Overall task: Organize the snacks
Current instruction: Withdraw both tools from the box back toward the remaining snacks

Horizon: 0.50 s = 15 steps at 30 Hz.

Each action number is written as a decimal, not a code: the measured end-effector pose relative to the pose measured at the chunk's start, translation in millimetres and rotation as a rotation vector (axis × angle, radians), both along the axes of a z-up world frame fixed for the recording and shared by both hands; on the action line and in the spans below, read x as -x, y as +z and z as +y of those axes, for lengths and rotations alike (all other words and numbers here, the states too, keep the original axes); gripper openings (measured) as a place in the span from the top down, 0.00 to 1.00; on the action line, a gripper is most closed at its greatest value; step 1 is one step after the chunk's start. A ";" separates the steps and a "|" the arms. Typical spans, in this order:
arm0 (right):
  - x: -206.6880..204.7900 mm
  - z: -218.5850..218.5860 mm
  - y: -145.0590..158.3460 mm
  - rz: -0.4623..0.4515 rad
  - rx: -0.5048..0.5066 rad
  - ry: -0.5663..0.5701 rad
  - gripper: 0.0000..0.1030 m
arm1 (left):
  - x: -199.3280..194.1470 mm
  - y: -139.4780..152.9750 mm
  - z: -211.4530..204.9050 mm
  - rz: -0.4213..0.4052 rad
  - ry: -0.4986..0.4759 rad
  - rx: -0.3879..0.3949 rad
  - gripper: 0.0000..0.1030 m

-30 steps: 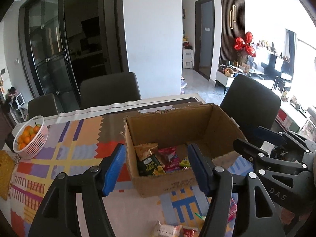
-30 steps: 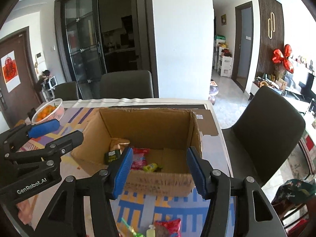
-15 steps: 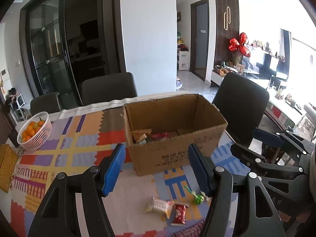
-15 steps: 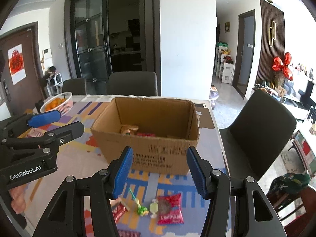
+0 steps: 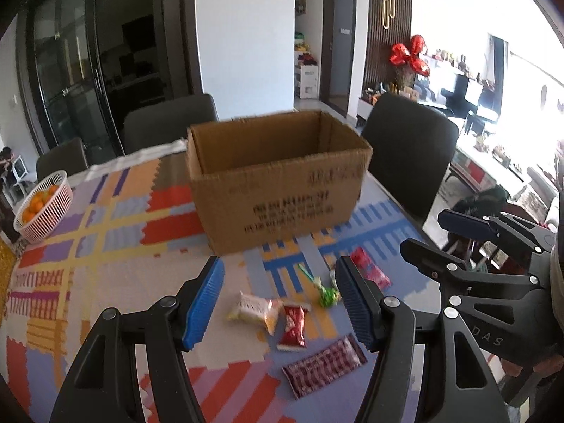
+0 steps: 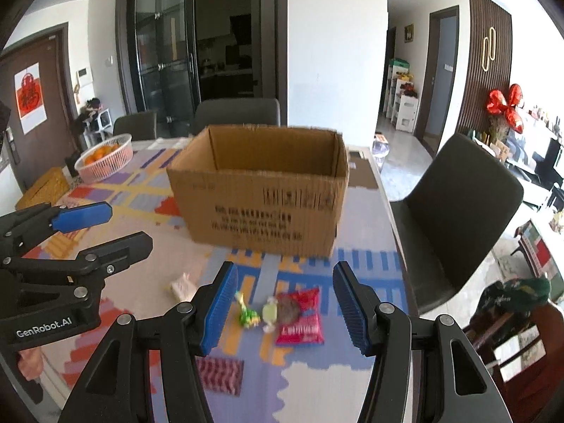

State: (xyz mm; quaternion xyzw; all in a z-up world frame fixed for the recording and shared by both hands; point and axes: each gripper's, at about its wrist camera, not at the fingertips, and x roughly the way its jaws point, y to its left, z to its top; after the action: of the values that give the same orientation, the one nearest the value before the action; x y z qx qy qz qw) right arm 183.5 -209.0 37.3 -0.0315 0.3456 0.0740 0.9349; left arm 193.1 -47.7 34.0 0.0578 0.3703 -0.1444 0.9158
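An open cardboard box [image 5: 278,183] stands on the patterned tablecloth; it also shows in the right wrist view [image 6: 261,194]. Its inside is hidden from here. Loose snacks lie in front of it: a pale packet [image 5: 252,308], a small red packet [image 5: 293,326], a checked red bar [image 5: 324,365], a green candy [image 5: 328,294] and a red bag [image 6: 299,317]. My left gripper [image 5: 280,303] is open and empty above the pale and red packets. My right gripper [image 6: 283,305] is open and empty above the green candy [image 6: 248,315] and red bag.
A pink basket of oranges [image 5: 42,208] stands at the table's far left. Dark chairs stand behind the table [image 5: 169,120] and at its right side [image 6: 454,208]. The table's right edge runs close to the snacks.
Both grippers have pulled back and lowered away from the box. The box's inside has dropped out of sight and the loose snacks in front have come into view.
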 end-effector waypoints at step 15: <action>10.3 -3.6 -57.7 0.151 0.007 -0.008 0.44 | 11.1 -58.0 -9.2 0.109 -0.048 -0.013 0.39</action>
State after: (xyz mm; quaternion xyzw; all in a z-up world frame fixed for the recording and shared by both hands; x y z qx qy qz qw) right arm 173.2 -212.6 -20.4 -0.0275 0.4156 0.0713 0.9063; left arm 182.0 -57.0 -24.0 0.0645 0.4189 -0.1668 0.8902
